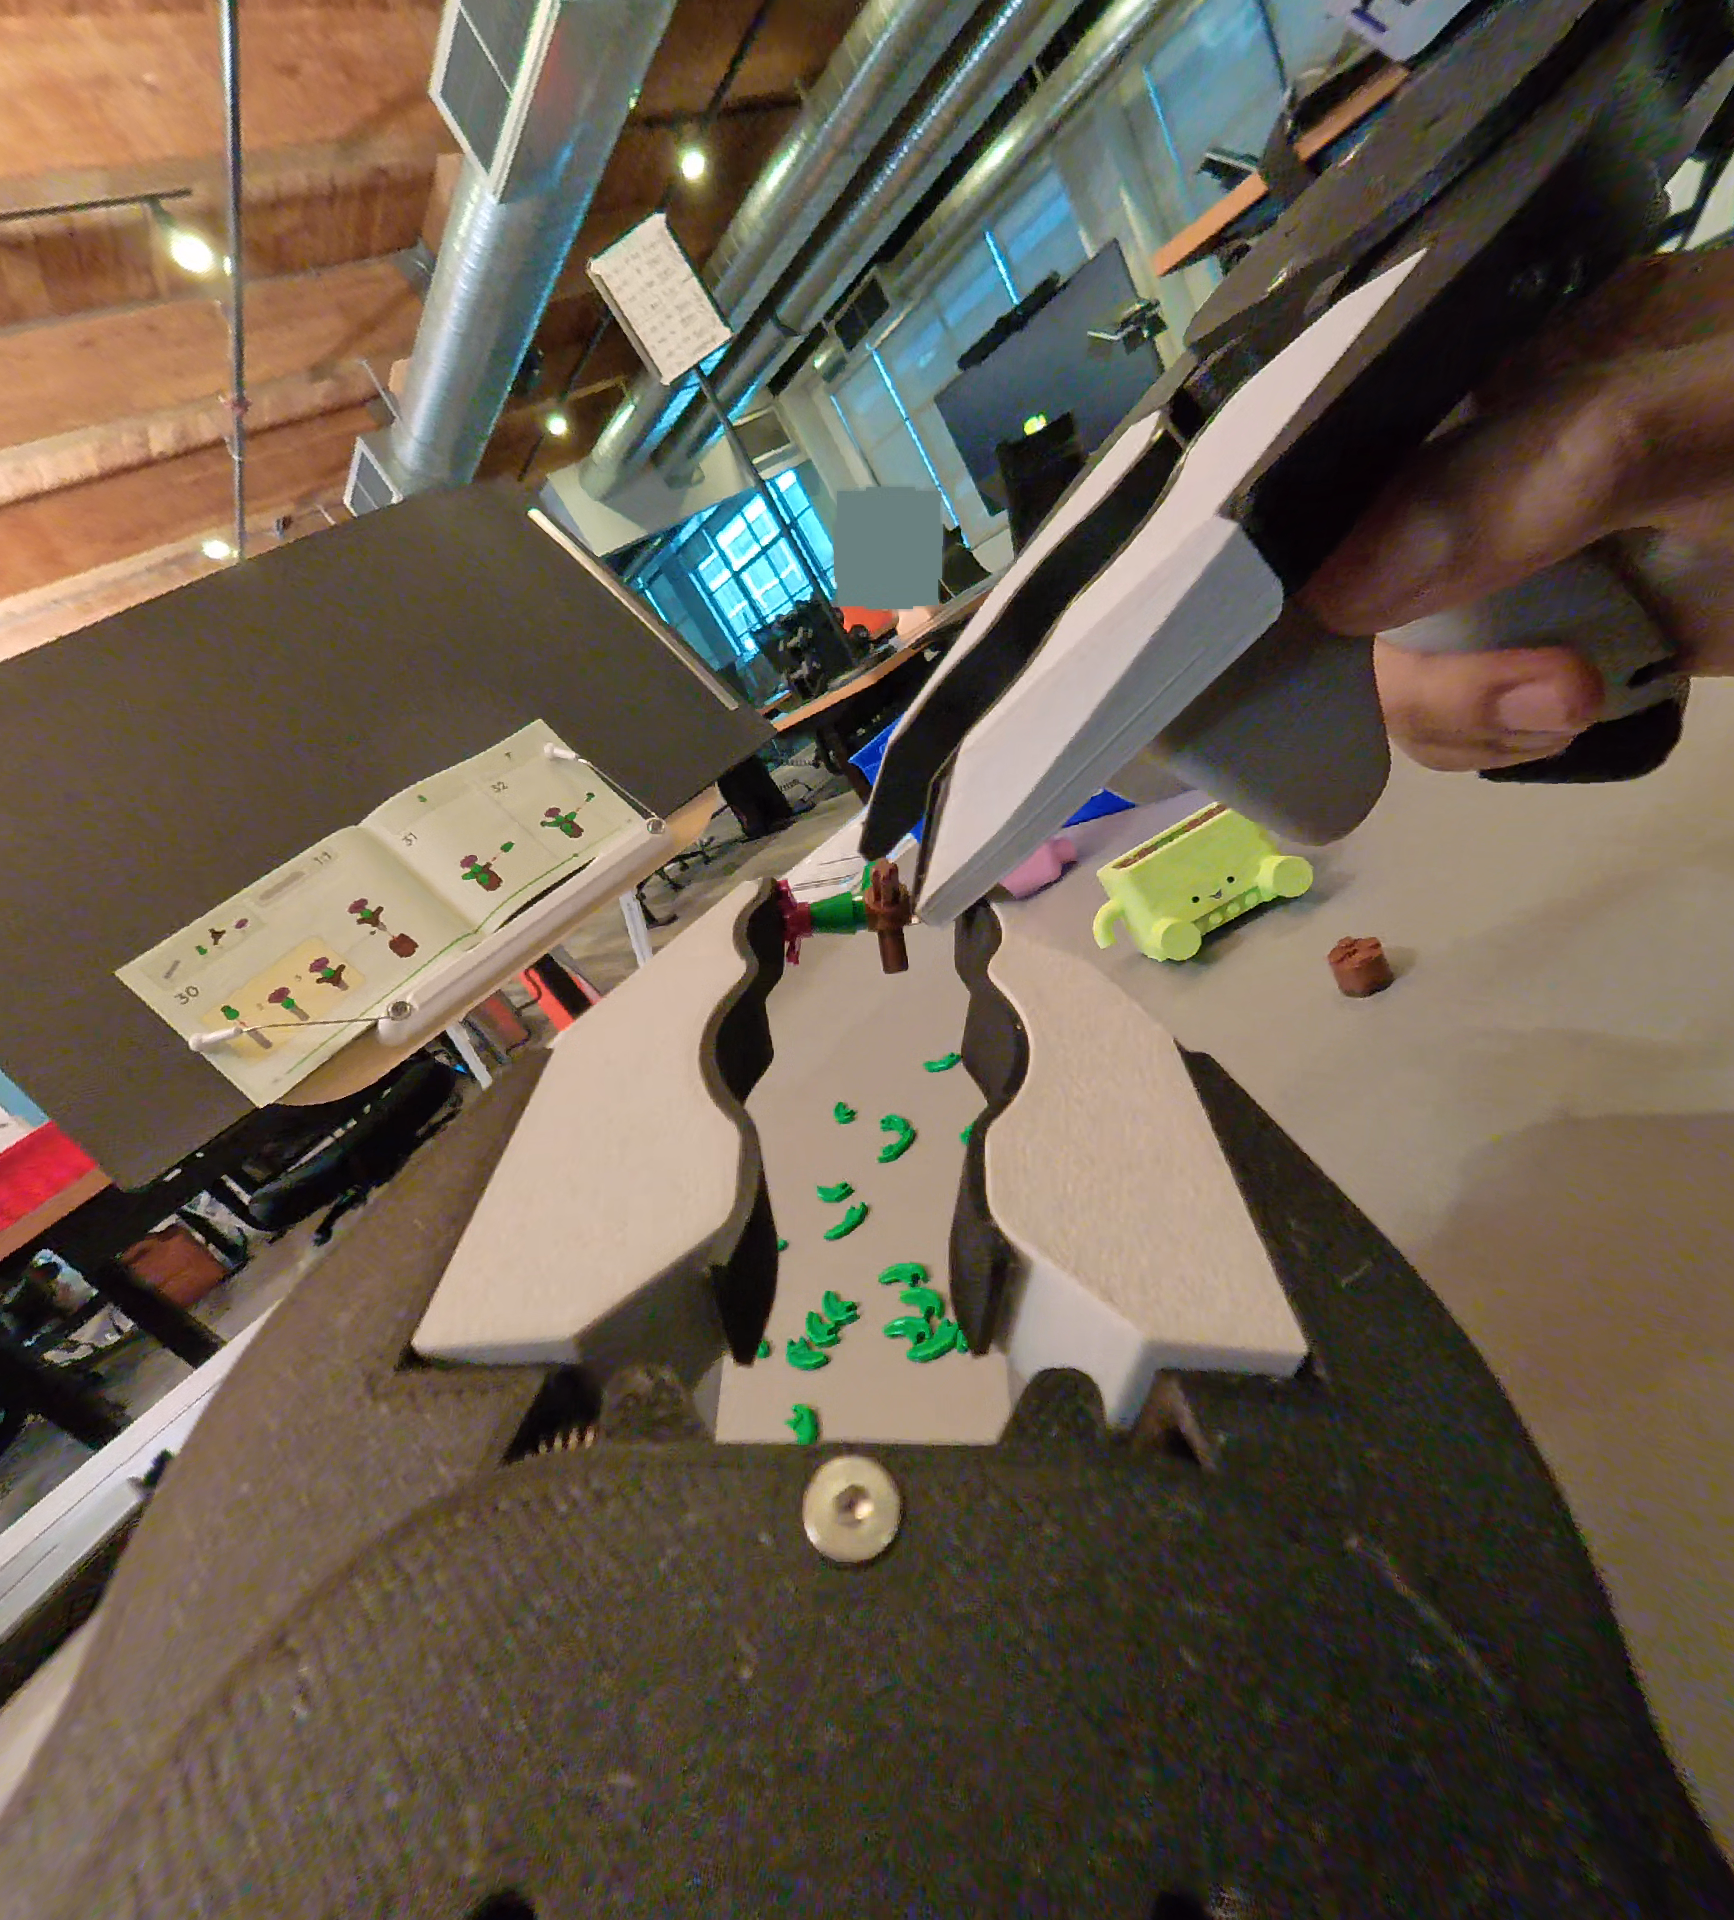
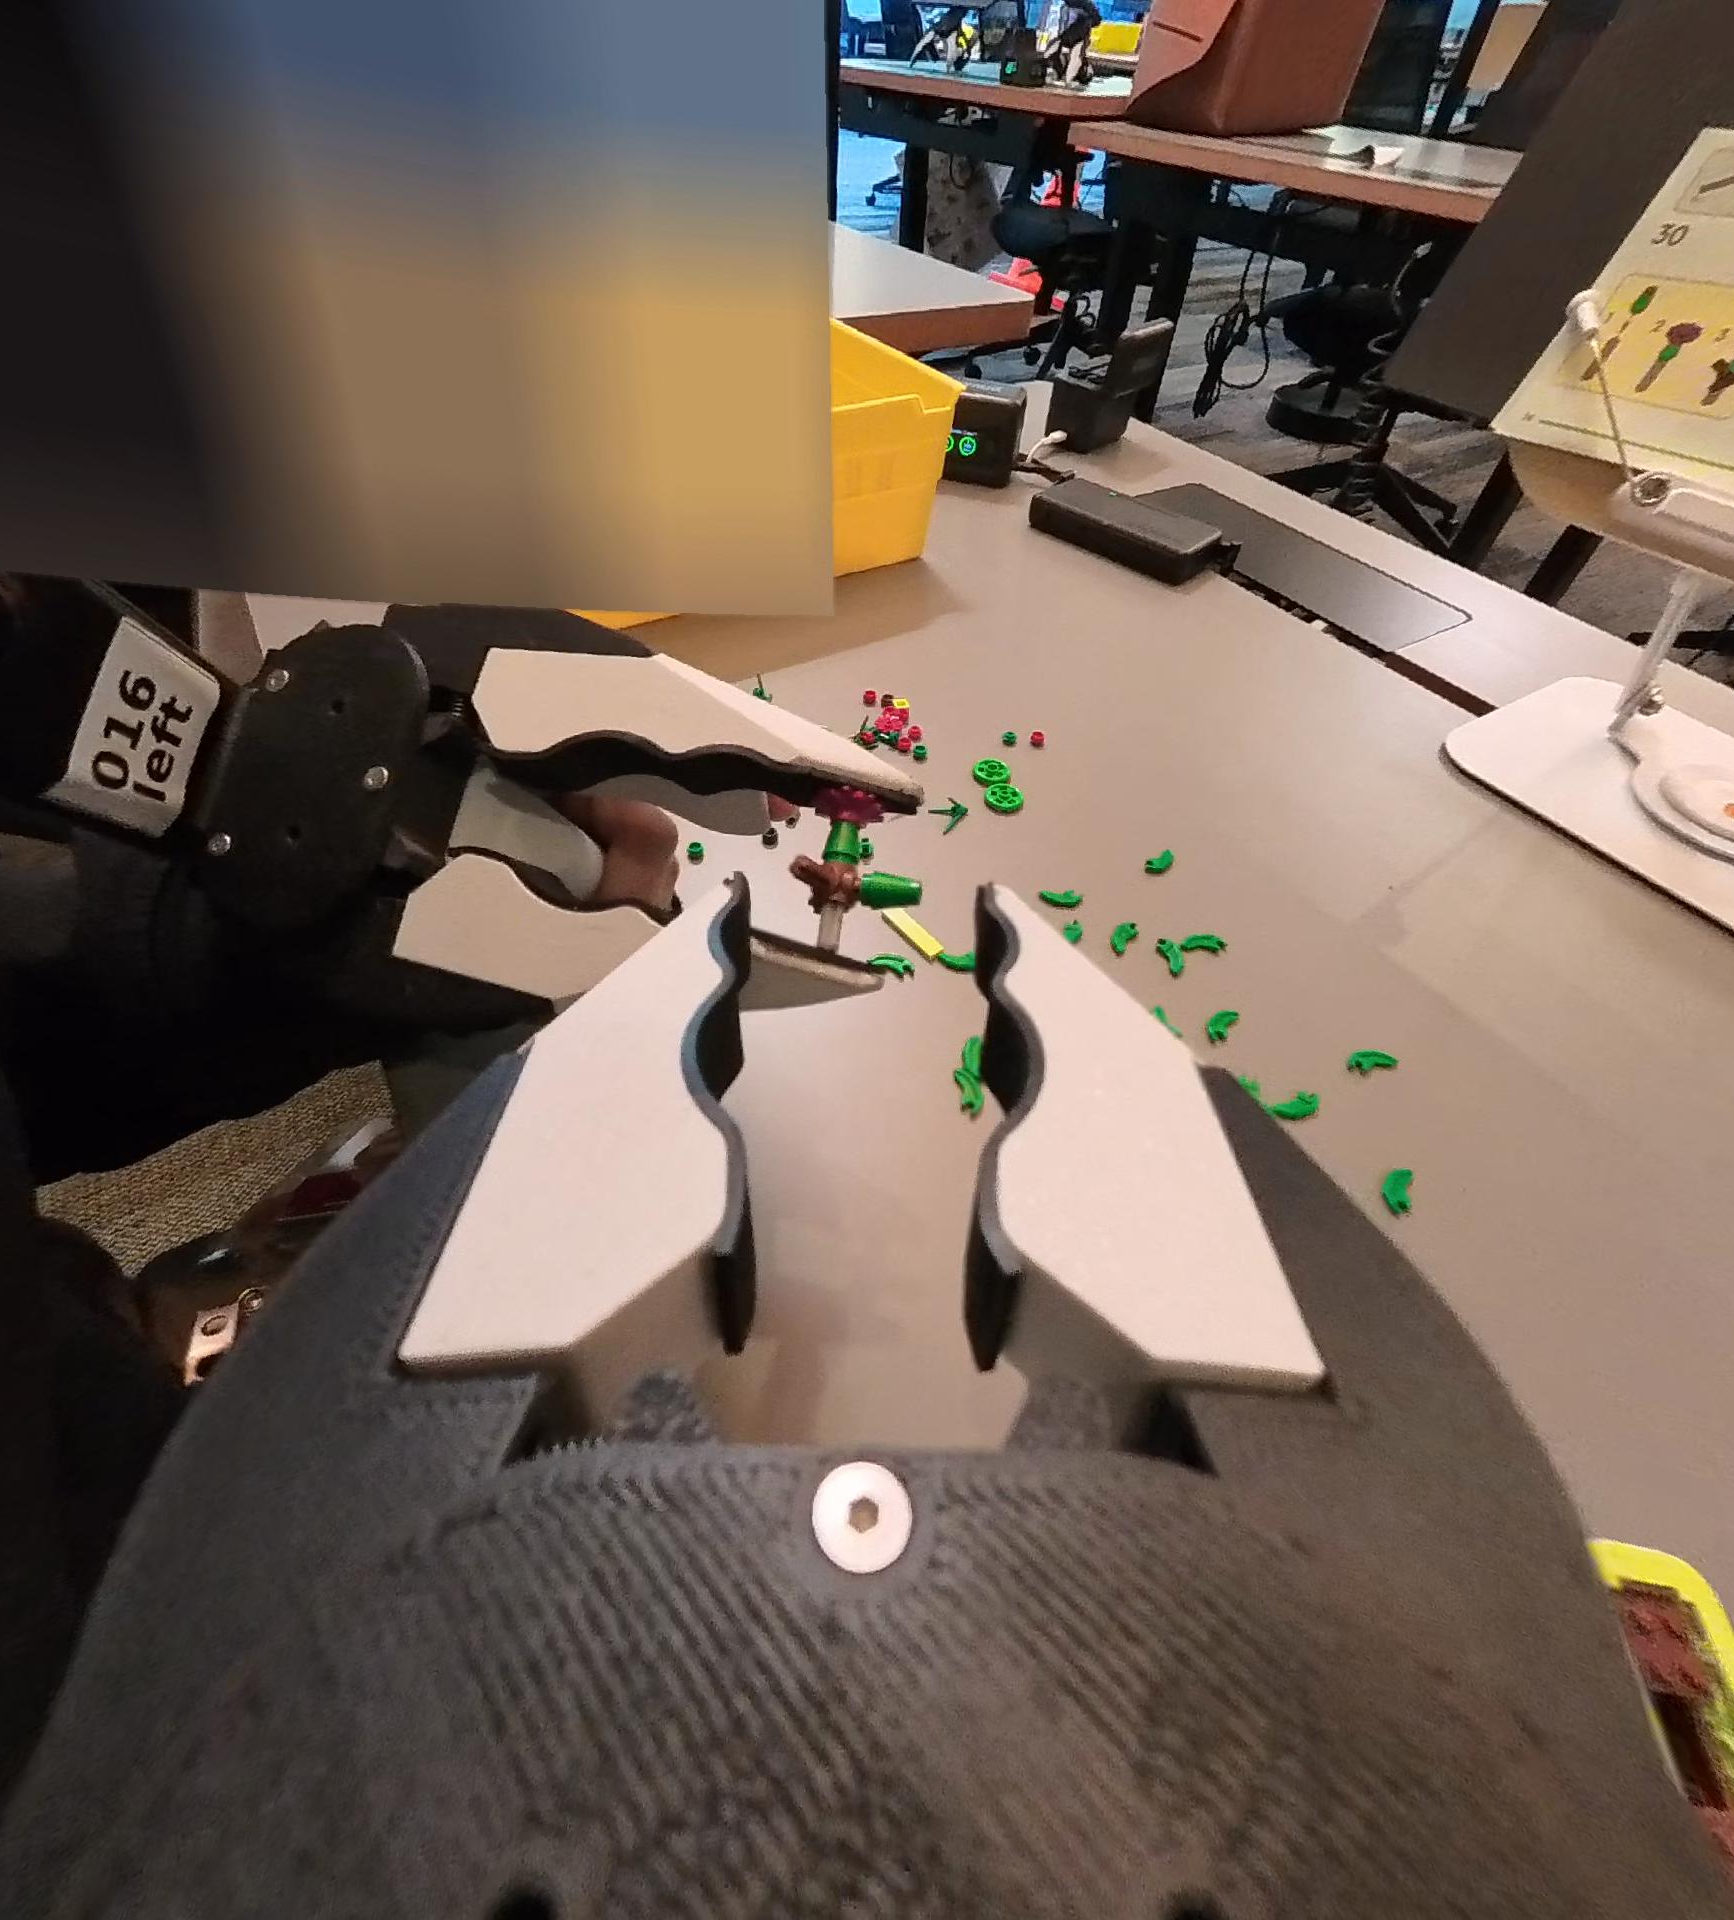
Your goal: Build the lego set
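Fingers of the left gripper (image 2: 847,878) clamp the flower stem assembly (image 2: 842,852) end to end, steadying it above the bench (image 2: 1362,935); right gripper (image 2: 858,909) fingers gape, empty, beside its brown branch.

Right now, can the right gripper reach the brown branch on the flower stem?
Probably yes: right gripper is open, brown branch sits beyond its tips, and left gripper clamps only the ends of the flower stem.

Green leaves (image 2: 1195,943) litter table (image 2: 1465,1039) – crowded
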The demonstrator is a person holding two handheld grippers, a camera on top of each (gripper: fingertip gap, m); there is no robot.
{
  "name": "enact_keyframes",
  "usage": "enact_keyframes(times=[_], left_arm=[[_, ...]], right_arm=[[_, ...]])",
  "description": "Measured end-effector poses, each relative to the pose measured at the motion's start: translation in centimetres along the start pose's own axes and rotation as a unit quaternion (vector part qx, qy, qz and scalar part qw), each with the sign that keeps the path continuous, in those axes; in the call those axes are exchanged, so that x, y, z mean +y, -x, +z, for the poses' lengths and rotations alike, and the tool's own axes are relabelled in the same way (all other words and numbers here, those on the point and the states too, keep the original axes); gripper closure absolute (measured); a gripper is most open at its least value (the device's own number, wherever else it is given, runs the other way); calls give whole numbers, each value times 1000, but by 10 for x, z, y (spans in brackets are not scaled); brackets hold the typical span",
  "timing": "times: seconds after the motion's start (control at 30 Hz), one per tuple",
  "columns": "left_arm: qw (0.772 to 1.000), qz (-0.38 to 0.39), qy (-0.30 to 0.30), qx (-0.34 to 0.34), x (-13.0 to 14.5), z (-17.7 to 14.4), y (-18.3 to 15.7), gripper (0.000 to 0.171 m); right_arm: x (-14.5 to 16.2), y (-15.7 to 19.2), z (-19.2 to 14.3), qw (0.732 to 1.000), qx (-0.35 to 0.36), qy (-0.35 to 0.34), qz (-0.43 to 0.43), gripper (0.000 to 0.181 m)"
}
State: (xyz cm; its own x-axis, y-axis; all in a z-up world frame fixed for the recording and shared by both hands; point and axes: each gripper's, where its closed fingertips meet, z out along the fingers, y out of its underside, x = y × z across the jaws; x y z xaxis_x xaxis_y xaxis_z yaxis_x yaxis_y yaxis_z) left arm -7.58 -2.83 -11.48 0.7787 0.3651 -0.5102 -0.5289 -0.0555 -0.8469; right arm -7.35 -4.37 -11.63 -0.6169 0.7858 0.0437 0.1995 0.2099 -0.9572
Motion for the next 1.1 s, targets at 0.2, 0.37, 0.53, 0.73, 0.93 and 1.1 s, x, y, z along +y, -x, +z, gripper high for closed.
enact_keyframes(times=[0.2, 0.37, 0.53, 0.73, 0.93, 1.1], left_arm=[[1000, 11, -4, 5, -4, 1, -6, 141], [1000, 1, -14, 16, -7, 0, -8, 141], [999, -11, -17, 32, -7, 1, -13, 141], [999, -16, -12, 47, -3, 1, -17, 141], [998, -27, -11, 51, -3, 2, -18, 141], [997, -39, -10, 60, -2, 1, -19, 141]], right_arm=[[2, 4, 2, 1000, 2, 9, -18, 153], [1, 5, -1, 999, -1, 11, -34, 154], [3, 5, -4, 999, -6, 16, -39, 158], [9, 3, -5, 998, 2, 40, -47, 159], [11, 3, -5, 997, 7, 51, -58, 160], [12, 4, -4, 997, 4, 55, -61, 161]])
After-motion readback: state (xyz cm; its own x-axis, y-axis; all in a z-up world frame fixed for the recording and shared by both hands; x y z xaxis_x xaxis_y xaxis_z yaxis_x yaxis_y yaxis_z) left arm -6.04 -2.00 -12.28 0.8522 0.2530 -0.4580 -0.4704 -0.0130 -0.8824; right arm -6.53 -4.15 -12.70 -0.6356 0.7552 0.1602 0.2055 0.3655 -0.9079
